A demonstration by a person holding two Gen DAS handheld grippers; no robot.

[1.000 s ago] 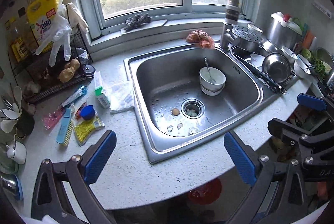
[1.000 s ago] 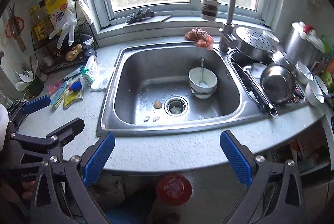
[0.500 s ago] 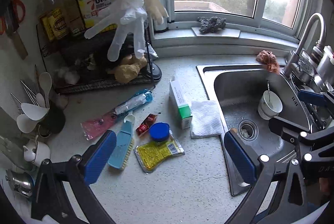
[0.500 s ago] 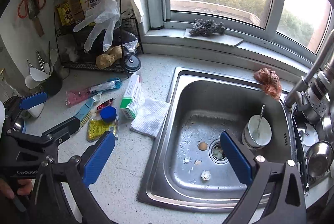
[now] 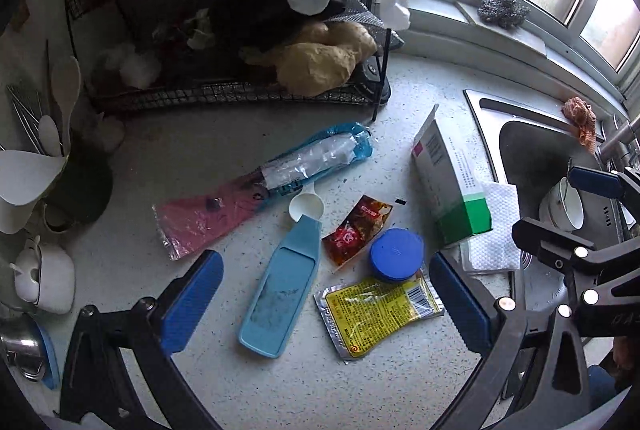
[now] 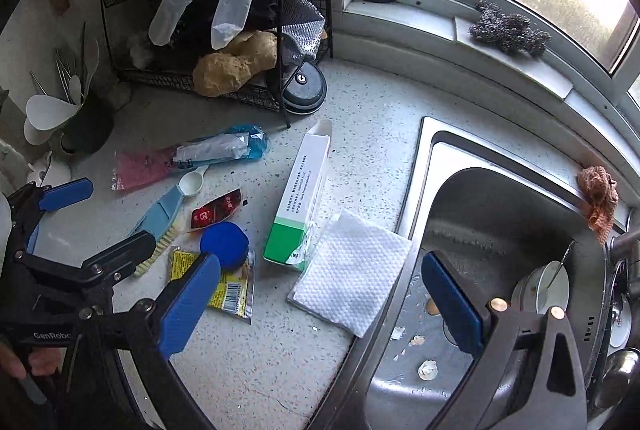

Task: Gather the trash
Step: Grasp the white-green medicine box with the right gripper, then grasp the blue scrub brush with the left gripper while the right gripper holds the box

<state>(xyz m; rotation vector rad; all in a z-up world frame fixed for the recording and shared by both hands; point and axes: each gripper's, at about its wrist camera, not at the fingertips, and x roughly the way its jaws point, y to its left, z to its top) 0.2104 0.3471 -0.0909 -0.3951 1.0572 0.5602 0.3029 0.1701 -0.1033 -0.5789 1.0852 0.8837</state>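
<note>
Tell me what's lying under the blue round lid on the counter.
The blue round lid sits on the top edge of the yellow sachet, whose covered corner is hidden. The red sauce packet lies beside the lid; whether its edge is tucked under cannot be told.

Home kitchen: sink (image 6: 500, 230), speckled counter (image 6: 368, 133)

1. Your left black-framed gripper with blue finger pads (image 5: 326, 306) is spread wide, nothing between the jaws, tilted down and forward.
2. Your right black-framed gripper with blue finger pads (image 6: 320, 304) is spread just as wide, also empty, angled down.
3. The two grippers sit side by side, near but apart: the left one shows at the left edge of the right wrist view, the right one at the right edge of the left wrist view.
4. Your fingertips (image 6: 24, 366) wrap the left gripper's handle.
</note>
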